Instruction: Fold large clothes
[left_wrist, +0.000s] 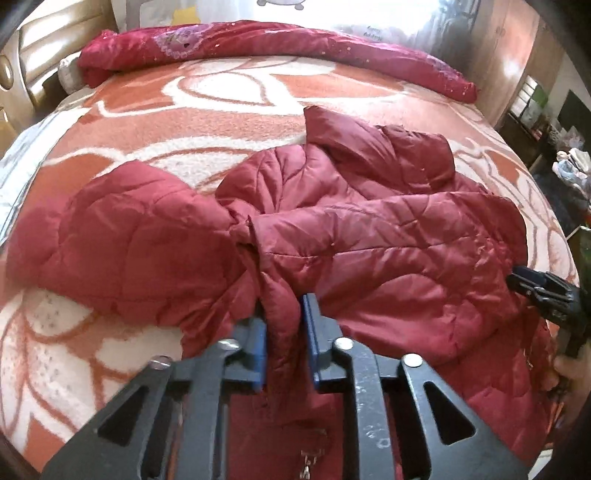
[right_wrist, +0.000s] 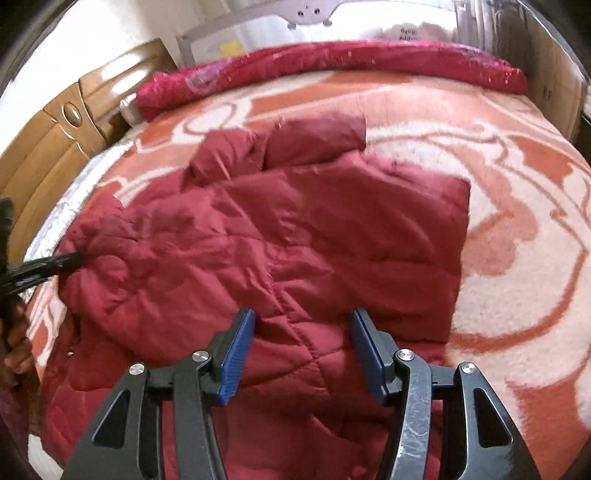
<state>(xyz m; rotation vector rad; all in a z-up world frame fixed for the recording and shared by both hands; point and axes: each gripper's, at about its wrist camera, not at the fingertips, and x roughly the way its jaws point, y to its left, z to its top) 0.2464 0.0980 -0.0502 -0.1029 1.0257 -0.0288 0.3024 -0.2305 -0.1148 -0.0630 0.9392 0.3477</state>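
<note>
The bed (left_wrist: 229, 122) carries the quilted red jacket (left_wrist: 369, 236) across its middle toward six o'clock, rumpled. The left gripper (left_wrist: 282, 328) is clamped on a bunched fold at six o'clock. The right gripper (right_wrist: 302, 350) hovers with jaws apart, apparently untouching. Grip the hem there before lifting both evenly.

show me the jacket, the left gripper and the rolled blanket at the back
jacket (right_wrist: 295, 229): right wrist view, quilted middle
left gripper (left_wrist: 282, 314): left wrist view, between fingertips pinching a fold
rolled blanket (left_wrist: 258, 40): left wrist view, middle
</note>
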